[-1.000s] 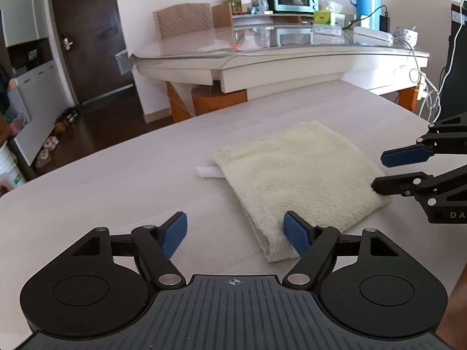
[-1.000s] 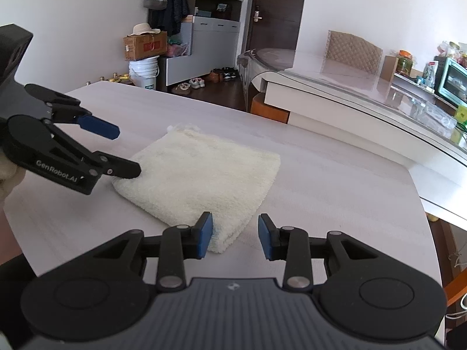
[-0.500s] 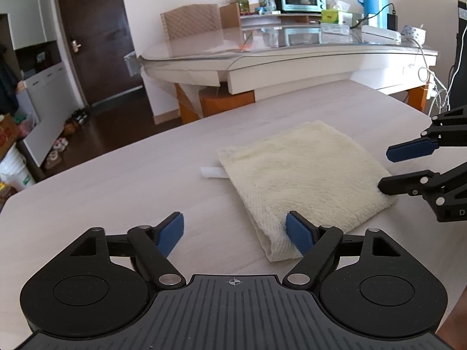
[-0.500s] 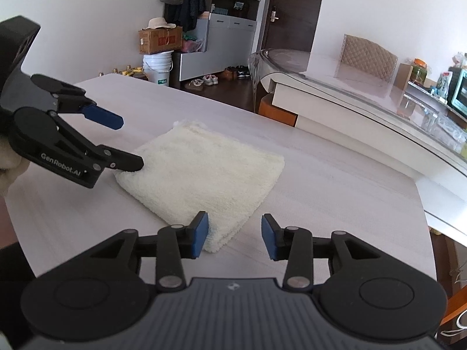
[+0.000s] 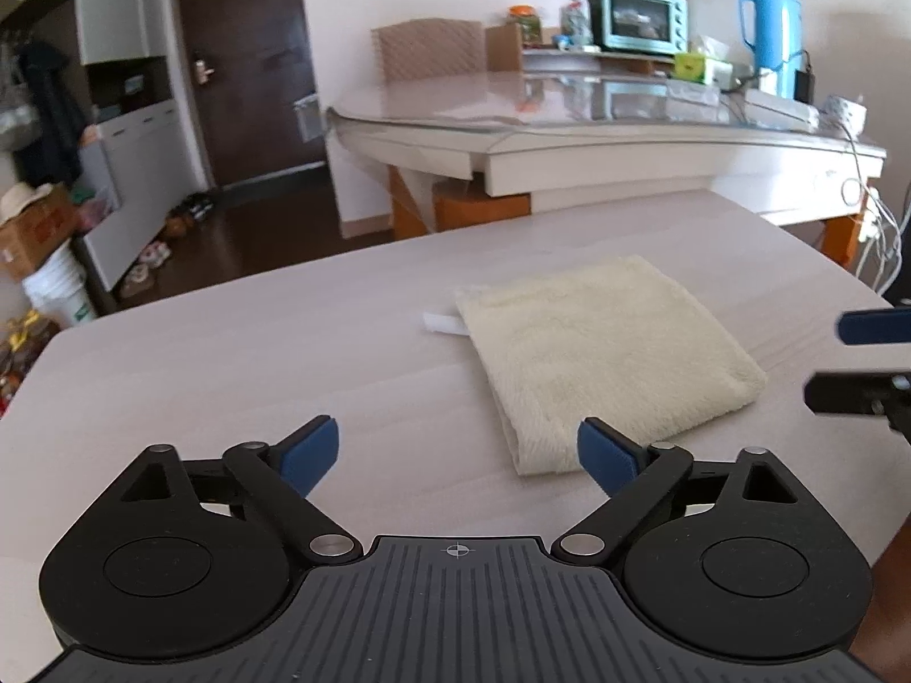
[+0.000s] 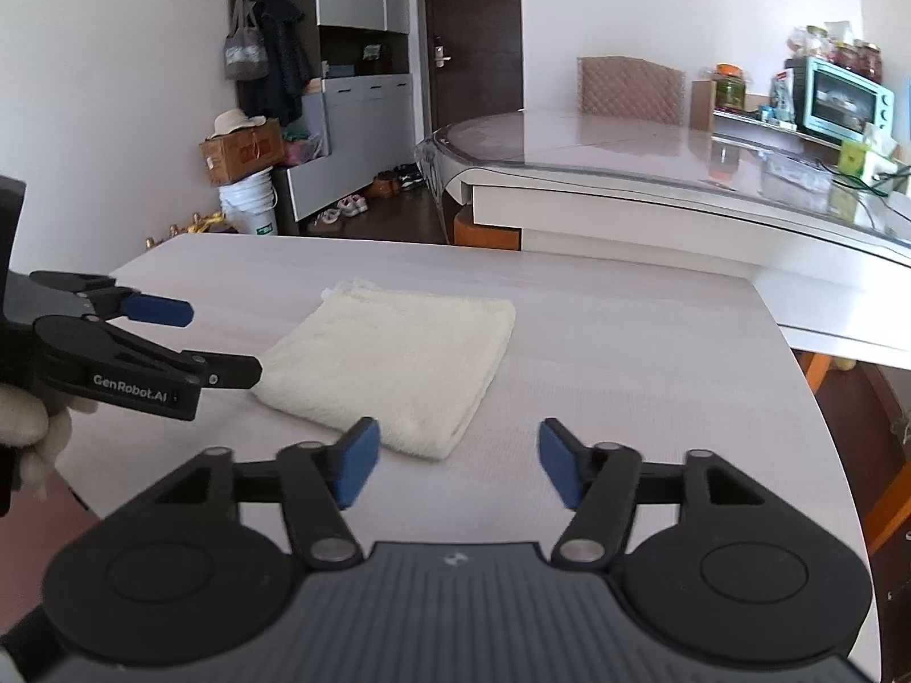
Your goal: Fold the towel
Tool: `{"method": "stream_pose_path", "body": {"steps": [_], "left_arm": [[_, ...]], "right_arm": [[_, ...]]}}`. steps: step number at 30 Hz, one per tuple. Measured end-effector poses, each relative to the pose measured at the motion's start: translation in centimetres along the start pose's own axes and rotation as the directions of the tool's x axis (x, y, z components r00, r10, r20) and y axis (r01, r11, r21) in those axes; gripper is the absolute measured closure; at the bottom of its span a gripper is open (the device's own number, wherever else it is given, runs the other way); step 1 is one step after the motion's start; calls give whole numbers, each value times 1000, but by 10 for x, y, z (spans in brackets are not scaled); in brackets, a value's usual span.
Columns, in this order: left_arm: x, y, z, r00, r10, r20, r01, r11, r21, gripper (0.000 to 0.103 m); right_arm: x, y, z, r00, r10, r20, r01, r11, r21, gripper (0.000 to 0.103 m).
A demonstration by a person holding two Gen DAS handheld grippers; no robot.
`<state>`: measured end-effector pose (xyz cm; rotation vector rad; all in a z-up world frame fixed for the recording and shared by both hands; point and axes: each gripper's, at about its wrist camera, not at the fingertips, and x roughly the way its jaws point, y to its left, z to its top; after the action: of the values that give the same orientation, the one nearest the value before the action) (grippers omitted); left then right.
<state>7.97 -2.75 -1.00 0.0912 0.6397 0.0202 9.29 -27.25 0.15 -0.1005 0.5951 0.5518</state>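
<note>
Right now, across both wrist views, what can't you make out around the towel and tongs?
- Right tongs: left wrist view, cut off by the right edge; only fingertips show.
- Towel layers: both views show only the top, so the fold count is hidden.
- White strip at the towel's far corner: left wrist view, too small to identify.
- Gloved hand on the left tongs: right wrist view, cut off by the left edge.

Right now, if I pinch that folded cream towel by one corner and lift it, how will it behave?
The towel looks soft and fluffy, so it would probably sag and hang limp. Its layers lie loose at the near edge, so a one-corner lift may well undo the fold. On the smooth table it seems light enough to slide or bunch if pushed.
</note>
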Motion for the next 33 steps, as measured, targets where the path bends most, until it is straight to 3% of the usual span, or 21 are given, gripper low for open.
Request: {"method": "stream_pose_path", "body": {"steps": [4,8,17,20,24,28,33], "left_arm": [[-16,1,-6,1000,-1,16,2,1000,-26,2],[-30,2,-11,1000,-8,12,9,998,-60,1],[-43,0,-14,1000,-8,-13,8,997,-73,1],[-46,4,-16,999,-34,-1,34,995,-94,1],[-50,5,-18,1000,-13,27,15,995,-96,1],[-50,13,-20,999,-42,32,47,986,-161,1],[-51,10,-21,999,-33,31,36,994,-102,1]], "right_arm": [[-14,6,-7,1000,-16,12,16,1000,21,14],[-24,12,-9,999,-27,32,26,999,41,9],[-35,21,-13,998,-50,39,48,998,51,7],[-38,27,-16,998,-59,37,57,997,47,7],[-39,32,-15,997,-64,39,63,997,41,7],[-38,39,-13,997,-63,37,62,998,31,7],[-35,46,-13,997,-62,34,62,998,22,7]]}}
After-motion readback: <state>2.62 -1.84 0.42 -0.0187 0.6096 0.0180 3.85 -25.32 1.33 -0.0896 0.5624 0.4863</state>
